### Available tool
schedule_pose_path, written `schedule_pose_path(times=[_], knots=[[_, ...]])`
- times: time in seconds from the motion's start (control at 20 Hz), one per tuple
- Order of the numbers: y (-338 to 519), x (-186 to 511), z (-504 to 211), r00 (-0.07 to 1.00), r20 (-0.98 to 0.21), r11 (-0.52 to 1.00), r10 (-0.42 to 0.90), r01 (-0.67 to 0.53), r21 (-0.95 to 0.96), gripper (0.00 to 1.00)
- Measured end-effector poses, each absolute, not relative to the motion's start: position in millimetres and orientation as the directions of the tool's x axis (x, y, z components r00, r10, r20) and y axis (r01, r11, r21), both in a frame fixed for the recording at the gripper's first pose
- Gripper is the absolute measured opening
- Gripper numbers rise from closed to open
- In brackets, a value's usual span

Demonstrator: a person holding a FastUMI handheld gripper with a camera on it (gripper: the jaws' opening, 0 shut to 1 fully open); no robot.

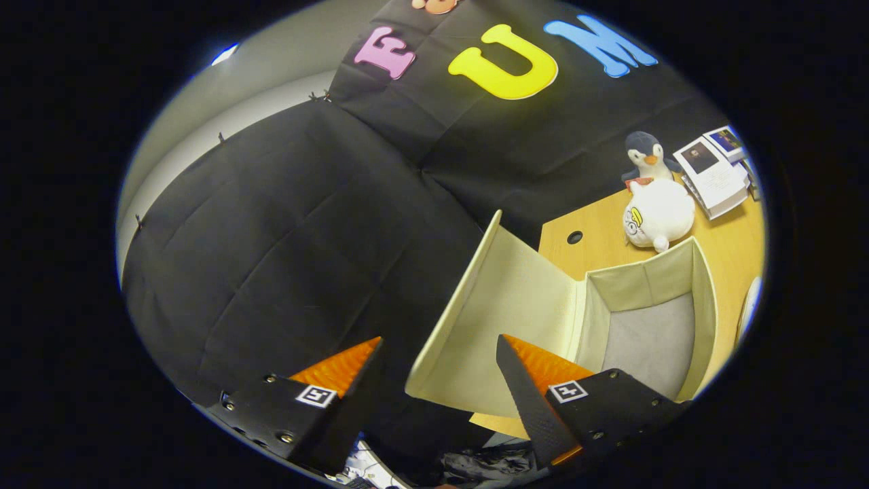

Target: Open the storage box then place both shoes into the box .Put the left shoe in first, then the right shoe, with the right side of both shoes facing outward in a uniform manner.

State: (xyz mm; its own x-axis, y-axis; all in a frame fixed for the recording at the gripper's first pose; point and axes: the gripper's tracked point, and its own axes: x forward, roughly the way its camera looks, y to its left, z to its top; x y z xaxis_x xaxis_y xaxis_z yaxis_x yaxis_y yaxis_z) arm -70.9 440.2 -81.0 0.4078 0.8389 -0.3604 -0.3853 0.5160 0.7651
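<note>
The cream storage box (703, 299) stands on the wooden table with its lid (502, 319) swung up and open; its grey floor is bare inside. My gripper (438, 350) is open, tilted, with the lid's lower edge just ahead of and between the fingers, touching neither as far as I can tell. One finger (523, 380) overlaps the lid's face in the view; the other finger (353, 380) is off to the side against the black cloth.
Beyond the box on the wooden table (604, 224) sit a white plush toy (658, 214), a penguin plush (645, 156) and some printed booklets (713, 173). Black booth cloth hangs beside the box. A white rim (749, 305) shows past the box's far side.
</note>
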Motion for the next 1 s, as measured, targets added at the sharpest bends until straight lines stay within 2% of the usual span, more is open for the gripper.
schedule_pose_path(times=[0.4, 1.0], knots=[[395, -67, -79, 0.490, -0.379, 0.612, 0.785, -0.516, 0.600, 0.97], [263, -43, -116, 0.637, -0.483, 0.799, 0.601, -0.467, 0.378, 0.97]])
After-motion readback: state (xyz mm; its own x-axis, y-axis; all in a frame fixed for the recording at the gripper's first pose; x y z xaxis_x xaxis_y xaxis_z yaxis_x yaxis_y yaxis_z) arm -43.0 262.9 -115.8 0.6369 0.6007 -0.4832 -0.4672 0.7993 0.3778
